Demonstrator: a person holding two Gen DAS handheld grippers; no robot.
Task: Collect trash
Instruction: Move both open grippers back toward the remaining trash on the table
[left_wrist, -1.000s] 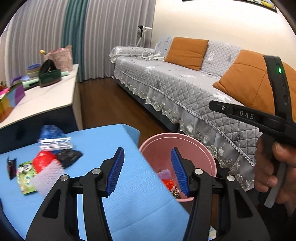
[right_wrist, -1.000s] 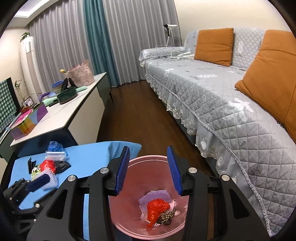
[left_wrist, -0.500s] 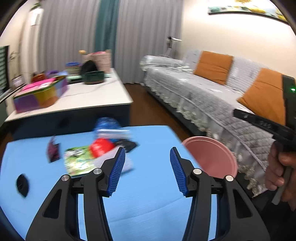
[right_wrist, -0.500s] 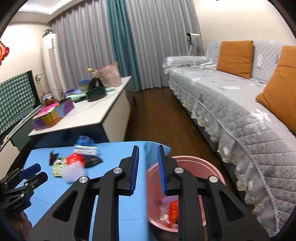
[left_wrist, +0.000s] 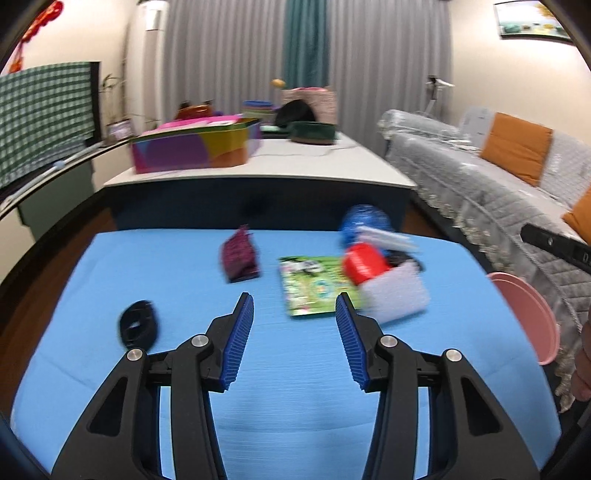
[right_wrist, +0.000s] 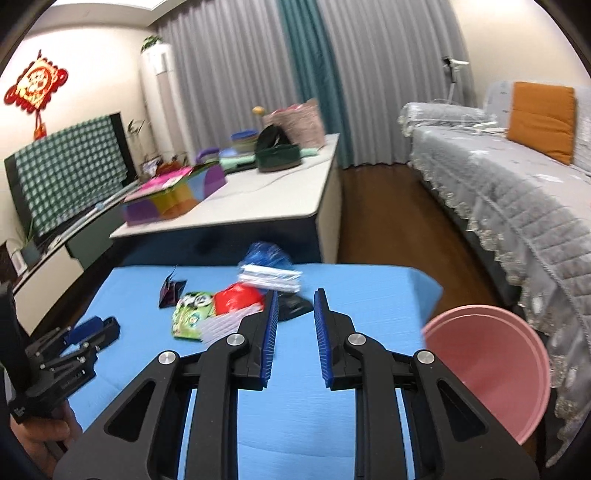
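Observation:
Trash lies on the blue table (left_wrist: 166, 258): a maroon packet (left_wrist: 239, 258), a green packet (left_wrist: 310, 284), a red wrapper (left_wrist: 364, 266), a white translucent piece (left_wrist: 395, 295), a blue bag (left_wrist: 364, 219) and a black item (left_wrist: 138, 326). My left gripper (left_wrist: 293, 297) hovers over the table just short of the green packet, its jaws closing with nothing between them. My right gripper (right_wrist: 296, 293) hangs before the pile near a black wrapper (right_wrist: 291, 304), its jaws a narrow gap apart and empty. The pink bin (right_wrist: 487, 369) stands off the table's right edge.
Behind the blue table is a white coffee table (left_wrist: 295, 166) with a coloured box (left_wrist: 192, 147) and bags. A grey sofa (right_wrist: 517, 192) with orange cushions runs along the right. A checked cloth (right_wrist: 70, 184) covers a screen at the left.
Both views have swung left, away from the pink bin and onto the trash on the table. The right jaws have narrowed a lot; the left jaws have narrowed a little.

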